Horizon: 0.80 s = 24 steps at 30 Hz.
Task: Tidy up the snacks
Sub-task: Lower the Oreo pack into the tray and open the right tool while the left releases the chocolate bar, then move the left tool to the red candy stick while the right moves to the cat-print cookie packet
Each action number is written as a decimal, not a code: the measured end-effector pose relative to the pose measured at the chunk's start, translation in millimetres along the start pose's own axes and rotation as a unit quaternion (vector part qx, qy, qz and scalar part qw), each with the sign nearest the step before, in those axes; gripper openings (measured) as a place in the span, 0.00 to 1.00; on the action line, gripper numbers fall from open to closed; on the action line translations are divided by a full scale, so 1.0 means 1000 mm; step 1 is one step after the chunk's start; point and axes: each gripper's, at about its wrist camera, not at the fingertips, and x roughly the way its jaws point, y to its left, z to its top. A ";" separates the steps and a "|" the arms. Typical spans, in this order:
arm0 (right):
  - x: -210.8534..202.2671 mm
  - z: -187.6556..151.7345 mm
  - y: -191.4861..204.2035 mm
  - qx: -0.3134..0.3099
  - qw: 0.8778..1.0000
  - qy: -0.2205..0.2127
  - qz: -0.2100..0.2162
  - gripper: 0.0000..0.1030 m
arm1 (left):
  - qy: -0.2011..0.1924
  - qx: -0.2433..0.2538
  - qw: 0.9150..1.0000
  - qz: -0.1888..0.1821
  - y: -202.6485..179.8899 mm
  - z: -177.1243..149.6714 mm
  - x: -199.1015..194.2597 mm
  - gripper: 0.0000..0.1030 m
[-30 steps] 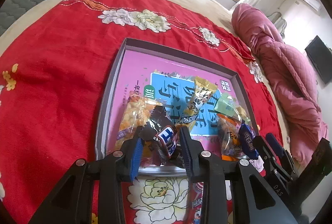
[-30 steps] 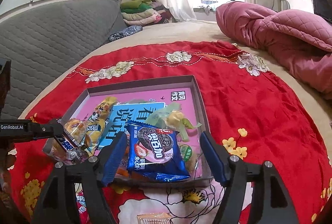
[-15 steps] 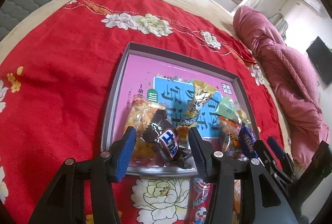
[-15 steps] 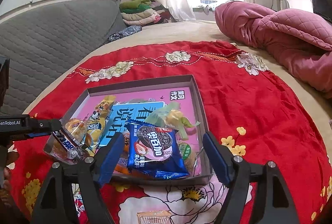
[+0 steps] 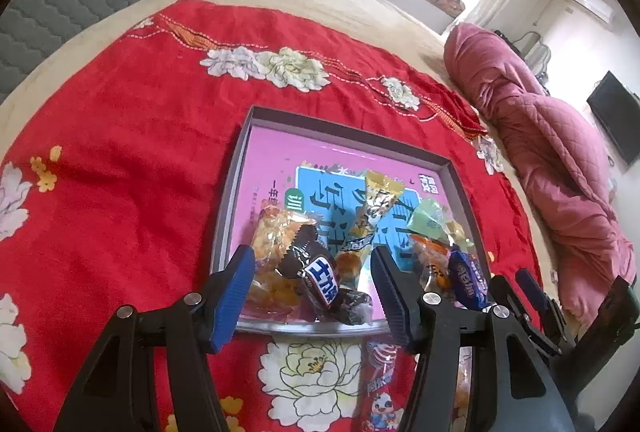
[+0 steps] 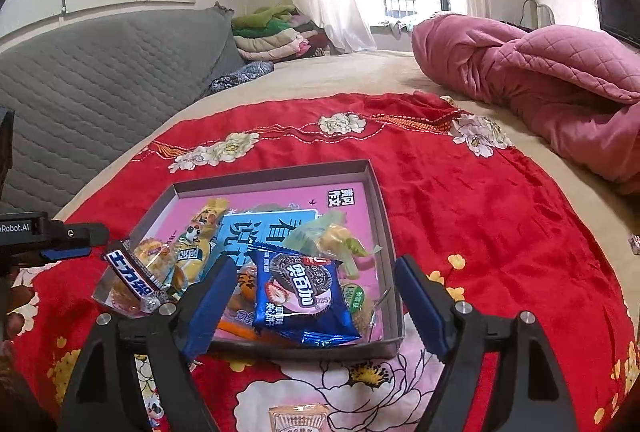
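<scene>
A grey-rimmed tray (image 5: 348, 130) (image 6: 272, 174) with a pink printed floor lies on the red flowered cloth and holds several snacks. My left gripper (image 5: 312, 292) is at its near edge, open and still opening. A brown chocolate bar (image 5: 320, 280) (image 6: 132, 270) lies loose between the pads on an orange snack bag (image 5: 272, 244). My right gripper (image 6: 314, 306) is also open and opening, with a blue cookie pack (image 6: 300, 296) lying flat in the tray between its pads, untouched. A yellow panda packet (image 5: 376, 208) (image 6: 196, 244) and a green packet (image 5: 428, 220) (image 6: 324, 236) lie further in.
Loose packets lie on the cloth in front of the tray: a cartoon-printed one (image 5: 380, 372) and a pale biscuit pack (image 6: 298, 418). A pink quilt (image 6: 540, 72) is heaped at the right. A grey padded headboard (image 6: 100, 72) and folded clothes (image 6: 272, 32) stand behind.
The left jaws, shut on the chocolate bar a second ago, have spread and let it go onto the snacks. The right jaws have widened around the blue cookie pack. Neither hand has shifted much.
</scene>
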 end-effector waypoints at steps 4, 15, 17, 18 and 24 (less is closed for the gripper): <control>-0.008 -0.001 0.001 0.001 1.000 0.004 0.007 0.83 | 0.002 0.009 1.000 -0.004 -0.004 -0.003 -0.010 0.62; -0.033 -0.015 0.003 0.002 1.000 0.027 0.011 0.83 | 0.019 0.032 0.999 -0.014 -0.023 -0.022 -0.023 0.65; -0.036 -0.020 0.002 0.005 0.999 0.036 0.009 0.83 | 0.026 0.036 0.999 -0.016 -0.025 -0.026 -0.023 0.65; -0.037 -0.021 0.001 0.006 0.999 0.039 0.007 0.83 | 0.027 0.037 0.999 -0.014 -0.026 -0.029 -0.025 0.65; -0.046 -0.027 -0.004 0.013 0.999 0.050 0.003 0.83 | 0.039 0.045 0.998 -0.017 -0.033 -0.042 -0.030 0.65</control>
